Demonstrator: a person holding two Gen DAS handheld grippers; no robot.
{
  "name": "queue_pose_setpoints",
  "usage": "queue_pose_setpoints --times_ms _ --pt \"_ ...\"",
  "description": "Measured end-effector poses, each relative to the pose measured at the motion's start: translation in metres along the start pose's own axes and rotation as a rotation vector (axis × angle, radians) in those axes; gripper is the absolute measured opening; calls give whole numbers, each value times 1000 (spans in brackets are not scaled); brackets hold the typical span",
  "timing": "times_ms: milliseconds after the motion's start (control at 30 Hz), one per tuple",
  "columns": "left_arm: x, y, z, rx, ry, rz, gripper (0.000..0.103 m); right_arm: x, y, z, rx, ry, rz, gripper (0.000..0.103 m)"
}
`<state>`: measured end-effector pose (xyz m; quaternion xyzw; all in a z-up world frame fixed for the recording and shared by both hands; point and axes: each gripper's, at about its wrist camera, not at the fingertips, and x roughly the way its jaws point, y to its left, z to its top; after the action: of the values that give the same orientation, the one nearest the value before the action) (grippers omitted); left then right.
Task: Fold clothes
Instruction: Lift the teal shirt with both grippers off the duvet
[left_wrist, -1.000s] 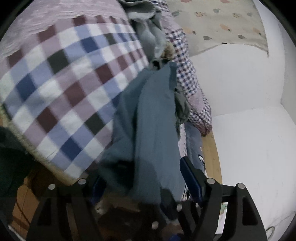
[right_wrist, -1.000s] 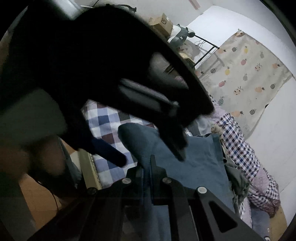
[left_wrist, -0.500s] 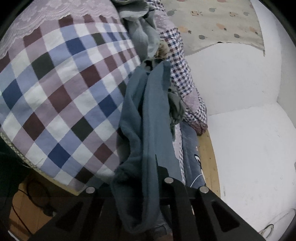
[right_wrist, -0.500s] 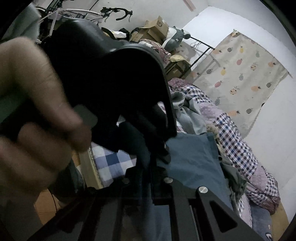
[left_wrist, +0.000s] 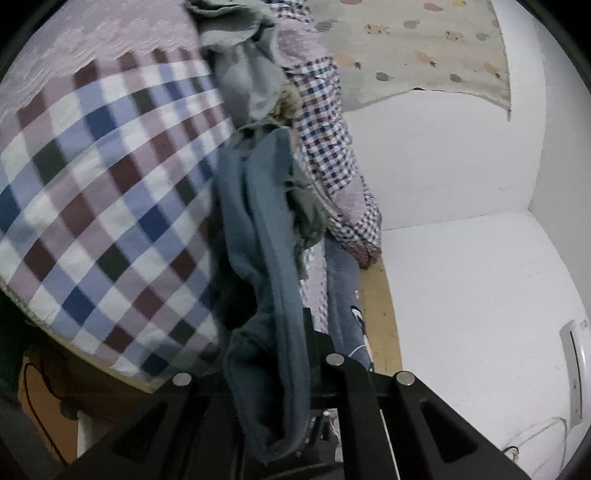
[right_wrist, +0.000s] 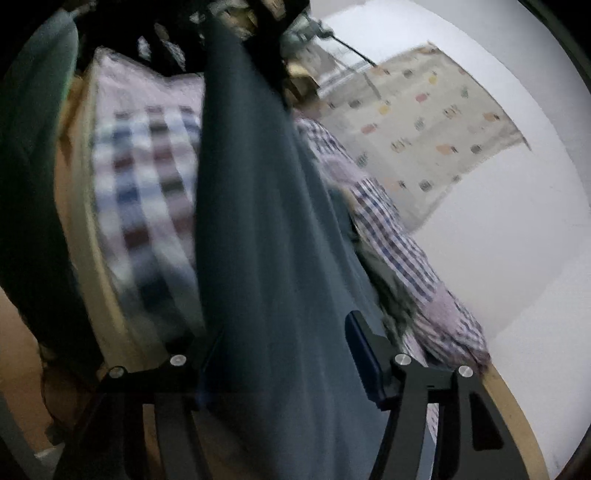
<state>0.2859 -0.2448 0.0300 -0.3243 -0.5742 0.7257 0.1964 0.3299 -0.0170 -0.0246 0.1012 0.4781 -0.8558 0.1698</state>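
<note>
Teal garment (left_wrist: 266, 258) pinched in left tool (left_wrist: 295, 354), draped through spread right tool (right_wrist: 284, 354) — checked bedspread (left_wrist: 103, 206) behind, gingham shirt (left_wrist: 328, 147) beside.

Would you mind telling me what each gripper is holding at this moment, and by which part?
The left gripper is shut on a bunched edge of the blue-grey garment. The right gripper stands open around the same cloth, gripping nothing.
</note>
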Motion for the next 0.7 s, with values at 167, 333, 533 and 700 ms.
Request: queue_pose_setpoints --times_ms 167,333,533,700 --pt "2 -25 10 36 8 -26 3 14 -32 -45 34 126 -99 65" --pt "5 -44 15 61 13 -48 3 21 -68 -106 44 282 -191 65" --pt "11 -49 16 71 15 -50 3 8 -99 -177 34 428 -248 64" --pt "10 -45 17 65 4 -34 3 -13 -115 -197 37 450 -226 28"
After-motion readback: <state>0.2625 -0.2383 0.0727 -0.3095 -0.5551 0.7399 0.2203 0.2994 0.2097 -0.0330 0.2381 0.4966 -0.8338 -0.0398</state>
